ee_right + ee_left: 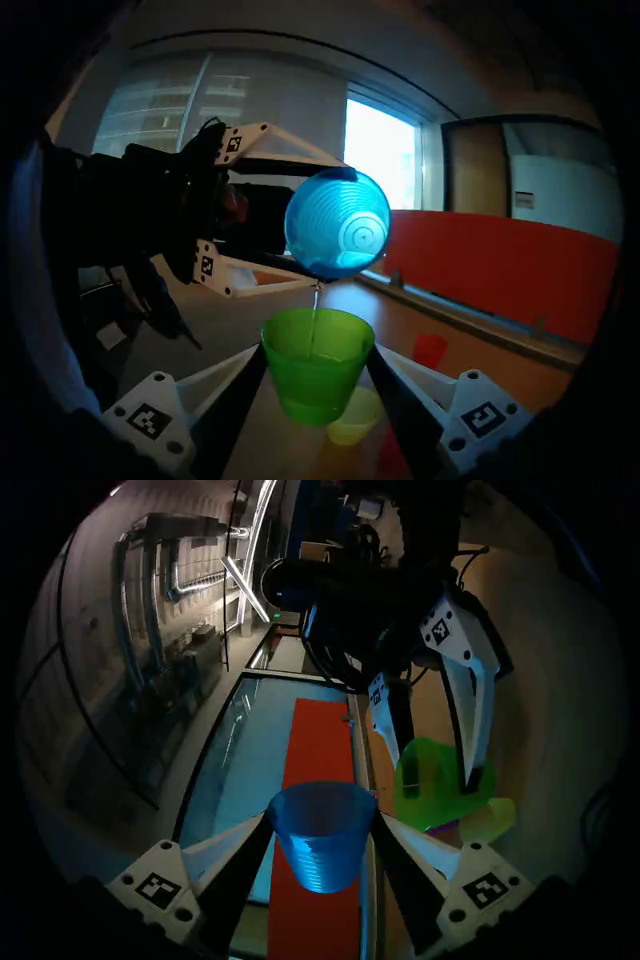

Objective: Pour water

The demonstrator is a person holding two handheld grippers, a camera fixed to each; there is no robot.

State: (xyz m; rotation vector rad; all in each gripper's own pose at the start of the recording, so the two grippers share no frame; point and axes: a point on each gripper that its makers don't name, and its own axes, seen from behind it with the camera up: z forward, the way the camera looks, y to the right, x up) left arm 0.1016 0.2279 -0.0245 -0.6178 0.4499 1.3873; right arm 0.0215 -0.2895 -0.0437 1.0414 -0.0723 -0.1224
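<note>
Left claw [322, 824] tilts blue cup [322, 852]; right gripper view shows water [314, 316].

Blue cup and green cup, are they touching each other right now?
Apart. The right gripper view shows the tilted blue cup above the green cup, with a gap between them crossed by a thin stream of water.

Left tongs [322, 826] clamp a blue cup [324, 860], held tipped above the right tongs [316, 360], which grip a green cup [314, 392] upright.
</note>
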